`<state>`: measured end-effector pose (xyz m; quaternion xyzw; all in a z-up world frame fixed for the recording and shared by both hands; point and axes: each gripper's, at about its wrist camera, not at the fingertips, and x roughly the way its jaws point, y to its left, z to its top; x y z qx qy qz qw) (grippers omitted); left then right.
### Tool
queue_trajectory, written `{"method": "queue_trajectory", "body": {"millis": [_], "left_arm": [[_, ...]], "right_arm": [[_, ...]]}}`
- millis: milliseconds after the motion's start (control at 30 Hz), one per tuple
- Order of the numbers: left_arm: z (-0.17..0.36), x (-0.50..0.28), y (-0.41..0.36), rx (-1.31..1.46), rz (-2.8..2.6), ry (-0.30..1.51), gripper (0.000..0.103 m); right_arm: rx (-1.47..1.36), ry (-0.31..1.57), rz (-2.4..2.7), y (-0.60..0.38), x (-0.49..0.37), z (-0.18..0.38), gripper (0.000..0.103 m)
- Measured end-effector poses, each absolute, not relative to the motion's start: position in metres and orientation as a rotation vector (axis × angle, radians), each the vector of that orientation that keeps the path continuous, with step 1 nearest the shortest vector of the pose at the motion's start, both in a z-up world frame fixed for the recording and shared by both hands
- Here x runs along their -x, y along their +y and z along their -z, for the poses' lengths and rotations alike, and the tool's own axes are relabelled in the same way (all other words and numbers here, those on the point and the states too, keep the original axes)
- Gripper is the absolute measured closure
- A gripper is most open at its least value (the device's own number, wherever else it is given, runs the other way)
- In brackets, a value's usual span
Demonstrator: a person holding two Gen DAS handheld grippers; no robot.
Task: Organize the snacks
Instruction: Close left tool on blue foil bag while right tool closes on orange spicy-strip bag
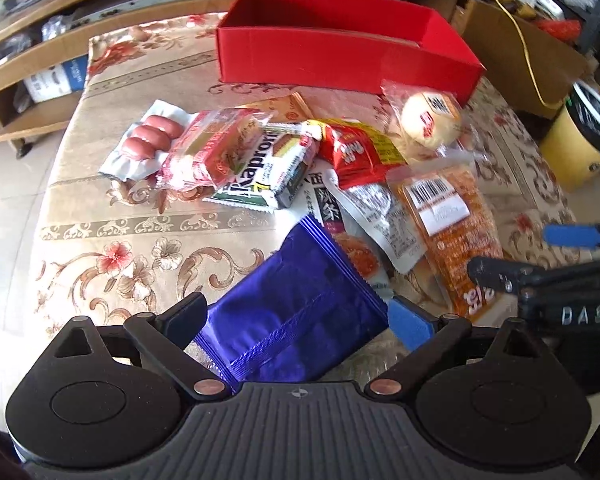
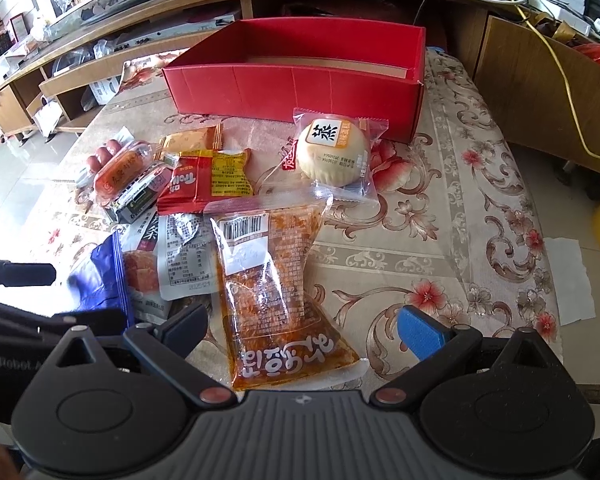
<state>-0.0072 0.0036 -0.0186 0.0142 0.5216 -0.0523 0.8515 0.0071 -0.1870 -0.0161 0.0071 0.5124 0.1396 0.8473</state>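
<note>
The left gripper (image 1: 298, 314) is spread wide around a shiny blue foil packet (image 1: 288, 312). The right gripper (image 2: 302, 330) is likewise held wide over an orange clear-plastic pouch (image 2: 278, 292); heaped snacks lie ahead, before an open red cardboard box (image 2: 300, 84).

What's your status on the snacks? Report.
Left tongs open around the blue packet. Right tongs open over the orange pouch. Red box looks empty; snacks piled before it.
</note>
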Motion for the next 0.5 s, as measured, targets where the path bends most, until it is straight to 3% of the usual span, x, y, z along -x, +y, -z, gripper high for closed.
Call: {"method": "queue_trajectory", "body": {"millis": [500], "left_arm": [[0.030, -0.005, 0.002, -0.232, 0.270, 1.132, 0.003]], "right_arm": [[0.150, 1.132, -0.448, -0.164, -0.030, 0.029, 0.004]]}}
